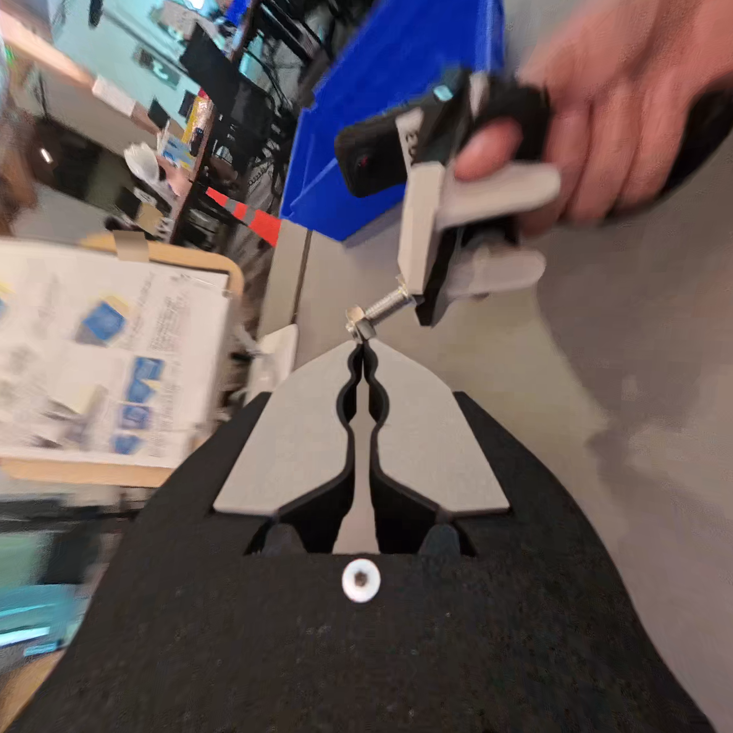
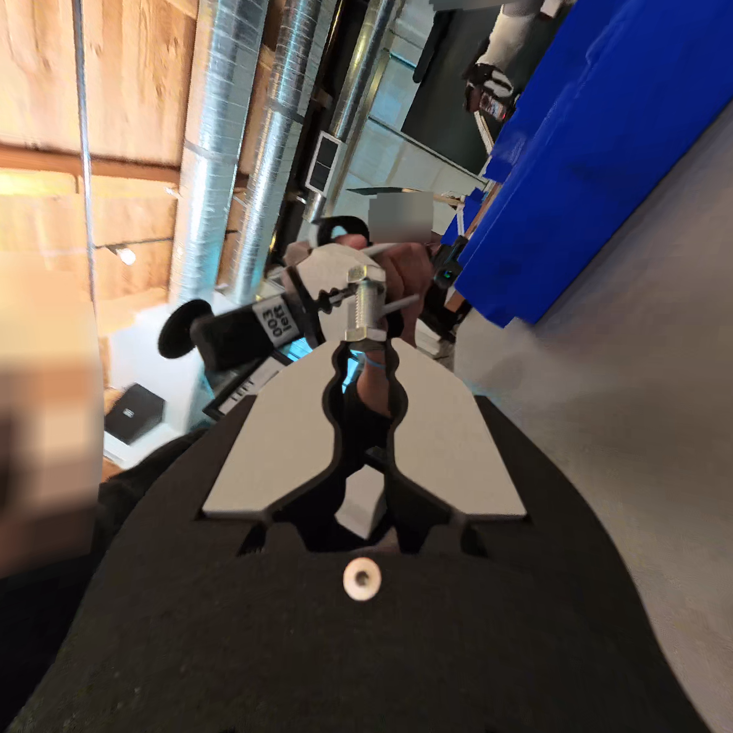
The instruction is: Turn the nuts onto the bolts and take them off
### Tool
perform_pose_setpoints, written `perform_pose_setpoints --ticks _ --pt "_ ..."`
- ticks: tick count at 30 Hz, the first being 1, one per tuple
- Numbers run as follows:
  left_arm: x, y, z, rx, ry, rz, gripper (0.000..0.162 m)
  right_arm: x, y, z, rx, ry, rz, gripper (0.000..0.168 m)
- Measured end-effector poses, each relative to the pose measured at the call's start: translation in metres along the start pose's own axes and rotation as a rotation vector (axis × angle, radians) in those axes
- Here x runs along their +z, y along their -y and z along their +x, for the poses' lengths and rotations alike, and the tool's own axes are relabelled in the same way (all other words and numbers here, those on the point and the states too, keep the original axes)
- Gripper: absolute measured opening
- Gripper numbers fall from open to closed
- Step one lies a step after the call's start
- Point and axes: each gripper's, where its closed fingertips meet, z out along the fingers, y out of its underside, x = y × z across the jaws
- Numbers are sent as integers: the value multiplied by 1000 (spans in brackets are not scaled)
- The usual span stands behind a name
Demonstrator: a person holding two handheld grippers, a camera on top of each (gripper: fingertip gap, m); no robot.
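In the right wrist view my right gripper (image 2: 365,343) is shut on the hex head of a silver bolt (image 2: 365,307), which points away from me. A silver nut (image 2: 363,275) sits on the bolt's far end. In the left wrist view my left gripper (image 1: 361,348) is shut with its pads together and nothing between them. Its tips lie just short of the nut (image 1: 359,325). The bolt (image 1: 386,305) runs from there to the right gripper (image 1: 418,297). The right wrist view shows the left gripper (image 2: 341,295) closed beside the thread, below the nut.
A blue bin (image 1: 380,99) stands at the back of the grey table (image 1: 515,396) and also shows in the right wrist view (image 2: 595,158). A board with printed sheets (image 1: 111,357) lies at the left. A person's hand (image 1: 614,99) holds the right gripper.
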Motion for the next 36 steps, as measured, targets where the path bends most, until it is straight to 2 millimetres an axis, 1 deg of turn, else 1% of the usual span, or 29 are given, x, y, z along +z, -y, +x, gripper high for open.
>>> perform_pose_setpoints --ticks 1,2,3,5,6,7,9,11,12,13,14,16,17,18,20,21,23,24,27,29,31,34,36 --pt "2 -4 0 121 -5 -48 0 1 -1 1 47 10 19 18" --pt "3 -5 0 186 -16 -73 0 2 -1 2 76 22 34 17" --pt "3 -4 -1 205 -28 -69 0 2 -2 2 78 24 33 17" --pt "1 -3 -3 143 -66 -44 0 -1 2 6 15 -14 35 17" --pt "-1 -3 -5 92 -77 -36 0 -3 5 4 -7 -13 38 18" --pt "-2 -3 -7 37 -74 -17 0 -6 8 3 -33 -19 43 18" --pt "-1 -5 -4 -115 -102 14 0 -9 12 4 -142 -78 32 17" --pt "4 -6 1 -325 -143 47 11 -12 13 7 -278 -146 3 18" --pt "7 -7 2 -446 -162 66 13 -13 13 7 -336 -167 -9 18" --pt "11 -7 2 -578 -189 89 17 -13 13 7 -372 -176 -22 17" --pt "13 -2 6 -703 -260 135 24 -14 13 7 -407 -190 -31 18" --pt "16 2 7 -916 -371 198 36 -14 12 11 -492 -235 -64 17" --pt "16 6 8 -983 -437 237 43 -15 11 14 -538 -264 -95 17" --pt "15 8 7 -1033 -478 261 43 -15 9 16 -583 -286 -122 18" --pt "17 5 7 -1069 -527 253 43 -14 6 15 -638 -294 -153 18" --pt "17 5 8 -1071 -556 243 42 -14 6 15 -650 -293 -161 18" --pt "12 12 10 -1071 -631 268 33 -13 4 16 -666 -302 -177 18" --pt "12 13 12 -1060 -654 257 32 -14 3 18 -674 -309 -193 18" --pt "11 15 23 -997 -729 210 25 -13 -3 20 -681 -316 -246 18" --pt "9 15 31 -925 -765 172 20 -11 -11 19 -638 -283 -290 18" --pt "5 14 37 -787 -775 152 20 -10 -18 15 -539 -228 -323 17" --pt "-2 16 38 -464 -721 170 20 -7 -24 3 -345 -87 -319 17" --pt "-6 15 37 -260 -691 156 20 -5 -26 -3 -255 -20 -310 17"
